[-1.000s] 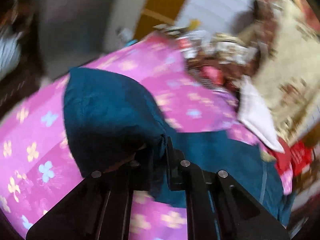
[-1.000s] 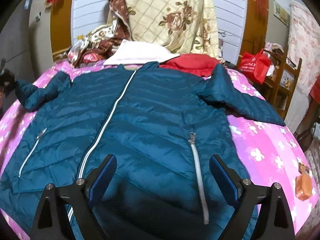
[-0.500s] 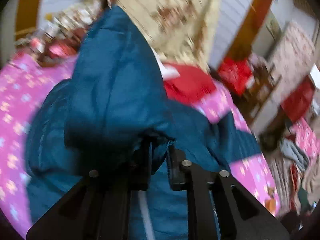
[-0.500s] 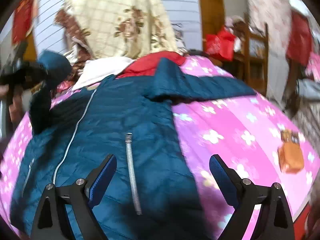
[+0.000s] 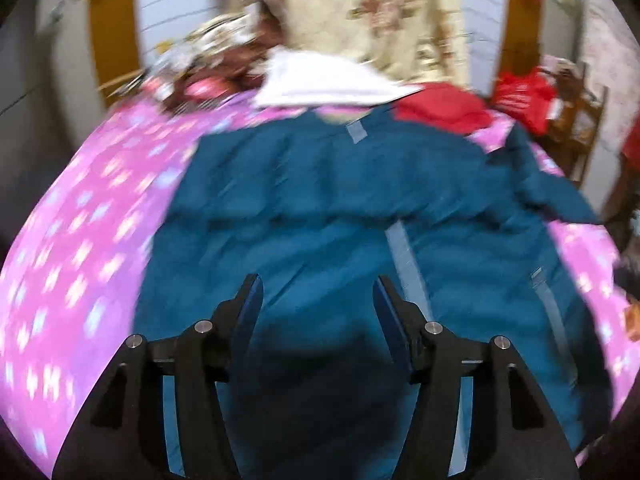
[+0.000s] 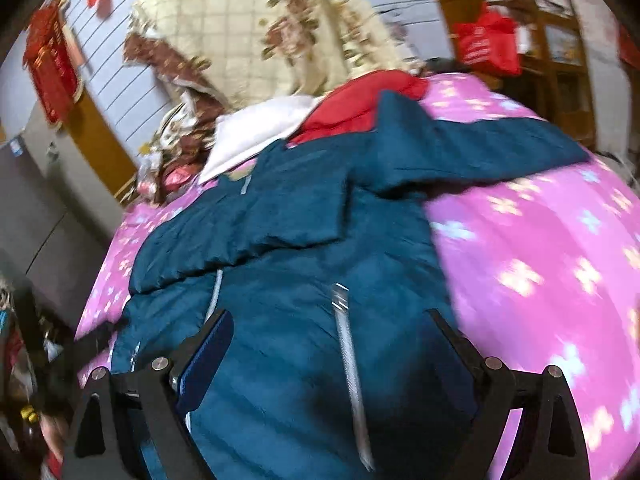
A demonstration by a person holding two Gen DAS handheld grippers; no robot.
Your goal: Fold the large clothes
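A large teal puffer jacket [image 5: 340, 216] lies front up on a pink flowered bedspread [image 5: 92, 216]. Its left sleeve [image 5: 320, 176] is folded across the chest. Its right sleeve [image 6: 480, 148] stretches out to the right over the bedspread [image 6: 540, 248]. The jacket [image 6: 288, 280] fills the middle of the right wrist view, with a white centre zipper [image 6: 216, 292] and a pocket zipper [image 6: 348, 344]. My left gripper [image 5: 318, 296] is open and empty above the jacket's lower front. My right gripper [image 6: 332, 332] is open and empty above the hem.
At the head of the bed lie a white garment [image 5: 328, 80], a red garment [image 5: 444, 108] and a floral cream quilt [image 6: 260, 32]. A red bag [image 6: 484, 40] hangs on a wooden chair at the right. Clutter sits at the far left corner [image 5: 192, 64].
My left gripper carried the left sleeve over the jacket's chest, let it go and opened. It has drawn back toward the hem. My right gripper turned right and back, staying open.
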